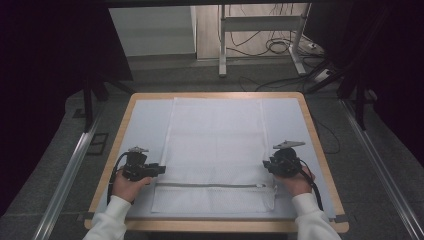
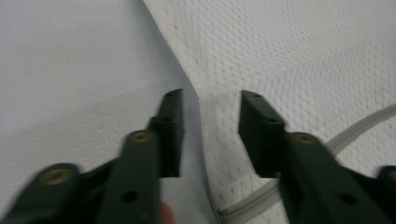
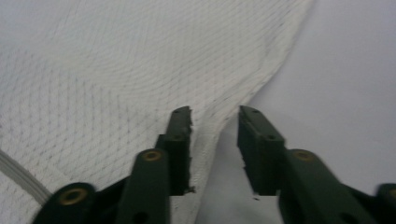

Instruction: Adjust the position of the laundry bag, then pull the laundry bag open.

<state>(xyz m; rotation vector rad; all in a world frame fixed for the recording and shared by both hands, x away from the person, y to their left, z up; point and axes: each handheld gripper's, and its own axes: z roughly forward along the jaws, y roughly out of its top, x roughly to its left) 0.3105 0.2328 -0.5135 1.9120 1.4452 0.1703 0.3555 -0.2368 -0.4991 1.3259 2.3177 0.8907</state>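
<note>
A white mesh bag (image 1: 215,145) lies flat on the table, its zipper (image 1: 215,185) running across near the front edge. My left gripper (image 1: 161,169) sits at the bag's left edge, just above the zipper's end. In the left gripper view the jaws (image 2: 211,100) stand apart, with the bag's hem (image 2: 205,126) running between them untouched and the zipper (image 2: 345,135) to the right. At the bag's right edge my right gripper (image 1: 266,165) is also open. Its own view shows the gripper (image 3: 215,112) straddling the mesh edge (image 3: 224,121) without pressing on it.
The bag rests on a pale mat (image 1: 145,120) over a wooden table (image 1: 215,225). A white desk frame (image 1: 260,45) and loose cables (image 1: 280,47) are on the floor beyond. Metal rails run along the left (image 1: 65,180) and right (image 1: 385,175).
</note>
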